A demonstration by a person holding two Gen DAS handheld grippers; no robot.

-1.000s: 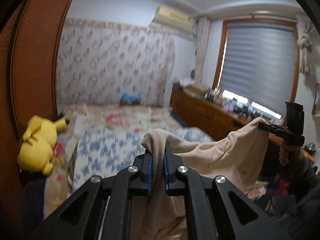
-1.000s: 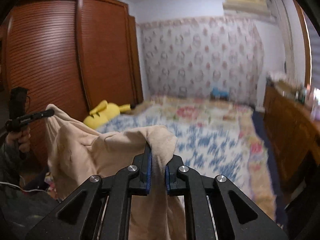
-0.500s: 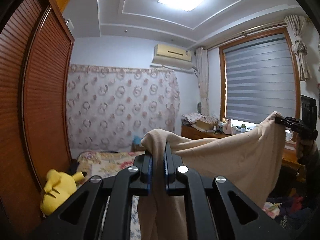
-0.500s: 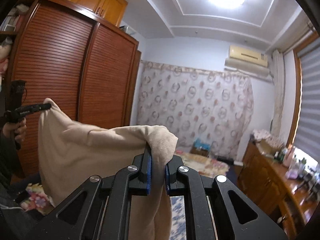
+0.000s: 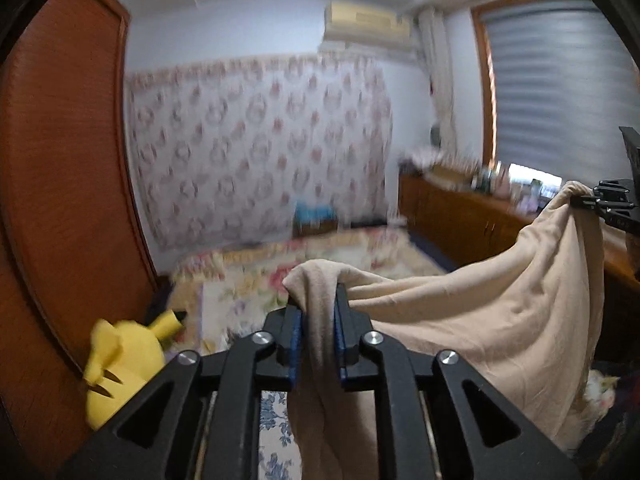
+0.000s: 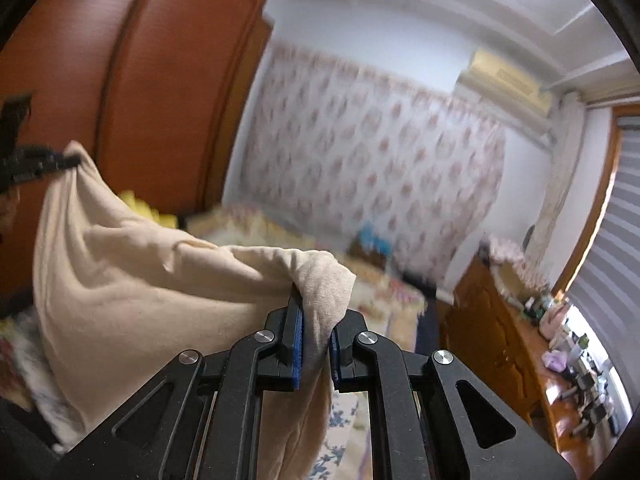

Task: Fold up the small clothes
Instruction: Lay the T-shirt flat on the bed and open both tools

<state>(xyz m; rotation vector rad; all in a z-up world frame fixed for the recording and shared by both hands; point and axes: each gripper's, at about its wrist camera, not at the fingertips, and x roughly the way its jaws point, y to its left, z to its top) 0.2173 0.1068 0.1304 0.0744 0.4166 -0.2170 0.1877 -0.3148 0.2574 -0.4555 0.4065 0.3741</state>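
A beige garment hangs in the air, stretched between my two grippers and sagging in the middle. In the left wrist view, my left gripper has one bunched corner between its blue pads. Its jaws are opening, and the cloth still fills the gap and drapes over the tips. My right gripper shows at the far right, holding the other corner. The right wrist view shows my right gripper shut on its corner of the garment. There my left gripper is at the far left with cloth at its tips.
A bed with a floral cover lies below and ahead. A yellow plush toy sits by the brown wardrobe on the left. A wooden sideboard with small items runs under the window on the right.
Both views swung up toward the ceiling, then back down to the bed. The left jaws now stand wider apart around the cloth. The garment sags more between the grippers.
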